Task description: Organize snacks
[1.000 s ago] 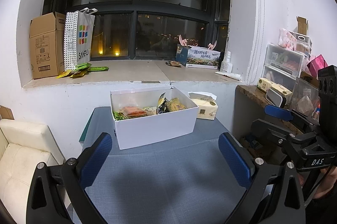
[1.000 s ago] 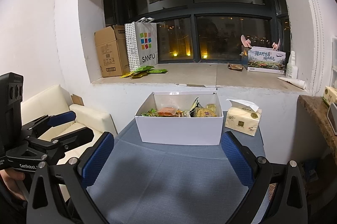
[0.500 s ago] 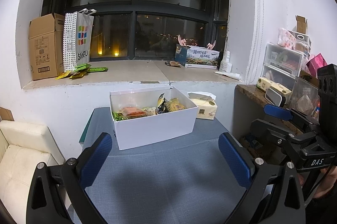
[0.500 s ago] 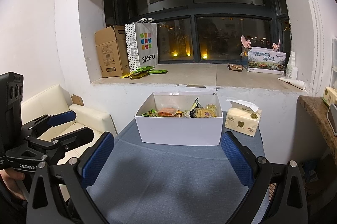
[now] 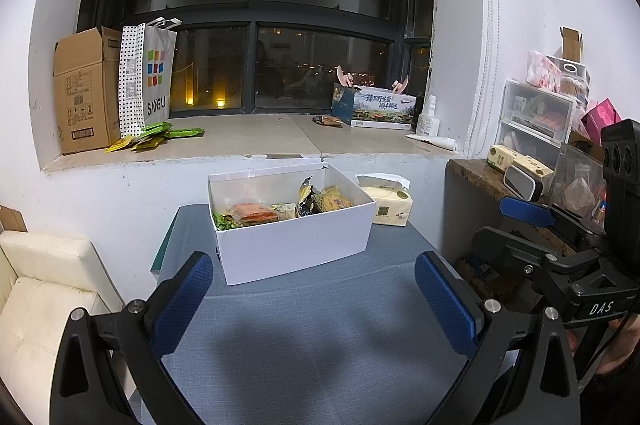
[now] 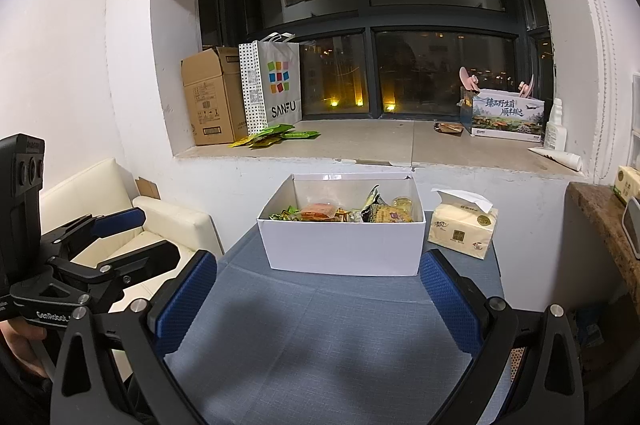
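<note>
A white open box (image 5: 296, 245) (image 6: 344, 245) stands at the far side of a blue-grey table (image 5: 320, 337) (image 6: 328, 345). Inside lie several snack packets: an orange one (image 5: 252, 212) (image 6: 318, 212), a green one (image 5: 222, 221) and a dark-and-yellow one (image 5: 328, 199) (image 6: 386, 213). My left gripper (image 5: 316, 297) hovers open over the table, short of the box, nothing between its blue pads. My right gripper (image 6: 320, 297) is open too, likewise empty and just in front of the box. Each gripper shows in the other's view, the right (image 5: 560, 249) and the left (image 6: 92, 249).
A tissue pack (image 5: 386, 201) (image 6: 462, 231) sits right of the box. The windowsill holds a cardboard box (image 5: 86, 89), a SANFU bag (image 5: 146, 77), green packets (image 5: 160, 137) and a printed carton (image 5: 376, 107). A cream sofa (image 6: 132, 229) stands left, cluttered shelves (image 5: 536, 129) right.
</note>
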Demonstrator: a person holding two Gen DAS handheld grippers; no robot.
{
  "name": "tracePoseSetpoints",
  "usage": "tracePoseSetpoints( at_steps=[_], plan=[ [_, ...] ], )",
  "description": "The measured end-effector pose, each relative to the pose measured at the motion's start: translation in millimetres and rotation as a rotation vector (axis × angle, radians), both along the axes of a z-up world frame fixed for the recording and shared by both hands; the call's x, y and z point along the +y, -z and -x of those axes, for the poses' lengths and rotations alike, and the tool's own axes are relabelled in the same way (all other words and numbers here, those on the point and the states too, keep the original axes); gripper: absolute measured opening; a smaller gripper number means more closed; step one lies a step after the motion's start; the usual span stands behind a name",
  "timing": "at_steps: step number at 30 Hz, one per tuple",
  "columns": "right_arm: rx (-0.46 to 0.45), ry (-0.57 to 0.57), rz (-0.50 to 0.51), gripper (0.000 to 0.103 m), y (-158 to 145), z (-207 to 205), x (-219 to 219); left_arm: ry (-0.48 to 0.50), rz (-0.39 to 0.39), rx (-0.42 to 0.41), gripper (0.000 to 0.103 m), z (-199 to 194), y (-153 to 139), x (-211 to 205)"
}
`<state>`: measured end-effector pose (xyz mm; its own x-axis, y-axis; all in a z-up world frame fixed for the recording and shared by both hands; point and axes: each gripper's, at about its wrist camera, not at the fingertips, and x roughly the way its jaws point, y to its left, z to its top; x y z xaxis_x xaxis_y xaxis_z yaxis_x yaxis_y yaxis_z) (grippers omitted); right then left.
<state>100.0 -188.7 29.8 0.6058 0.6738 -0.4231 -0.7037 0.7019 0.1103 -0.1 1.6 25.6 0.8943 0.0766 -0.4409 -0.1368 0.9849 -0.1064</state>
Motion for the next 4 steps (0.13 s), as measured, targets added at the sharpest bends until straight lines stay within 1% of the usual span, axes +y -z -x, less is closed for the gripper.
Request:
tracePoseSetpoints(
  at_steps=[4],
  plan=[
    [-0.001, 0.001, 0.002, 0.103, -0.1, 0.2, 1.1, 0.023, 0.009, 0.000, 0.103, 0.3, 0.7, 0.4]
  ],
)
